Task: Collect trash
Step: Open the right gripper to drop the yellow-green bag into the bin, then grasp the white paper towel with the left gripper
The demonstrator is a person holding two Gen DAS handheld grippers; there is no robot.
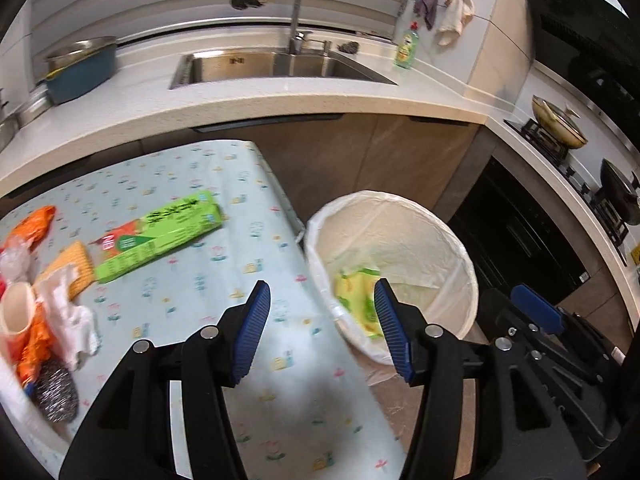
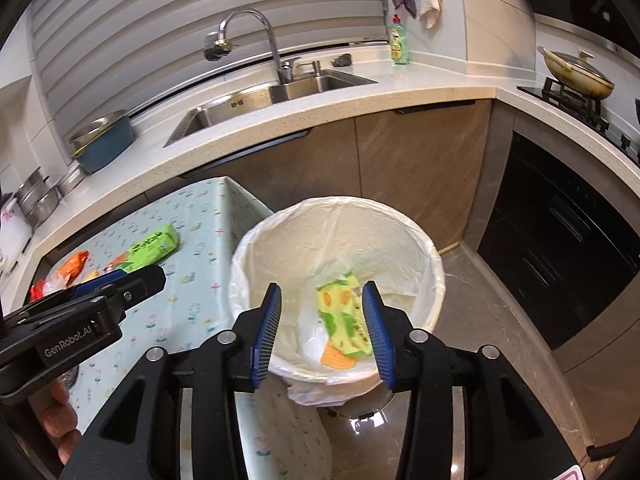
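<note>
Two grippers, both wide open and both empty right now. My right gripper (image 2: 320, 320) hangs directly over the bin (image 2: 436, 280), jaws spread with nothing between them, and down in the white liner I can see a yellow-green wrapper (image 2: 344, 320) lying on an orange scrap (image 2: 336, 358) — so some trash is already in, and my read is this gripper sits here because this is the drop spot. My left gripper (image 1: 320, 320) is just as wide, holding nothing, poised over the near edge of the flowered surface (image 1: 224, 264), right where it meets the bin, which stands on the floor tight against the surface's corner; that placement makes sense, a short swing from pile to liner. Plenty left to collect: a long green box (image 1: 160, 236) lies flat out in the middle, and at the far left there's a cluster — an orange wrapper (image 1: 34, 224), a crumpled white tissue (image 1: 72, 304) draped over a yellow sponge (image 1: 76, 268), a paper cup (image 1: 16, 312) tipped on its side, and a steel scourer (image 1: 56, 392) closest to me. Whether the sponge and scourer count as trash, I can't say. I'd judge the job as barely under way. Next call for me is the left gripper reaching back toward that cluster or the box; the box looks the easiest grab, stiff and clear of everything else, while the tissue is soft and tangled among its neighbours.
</note>
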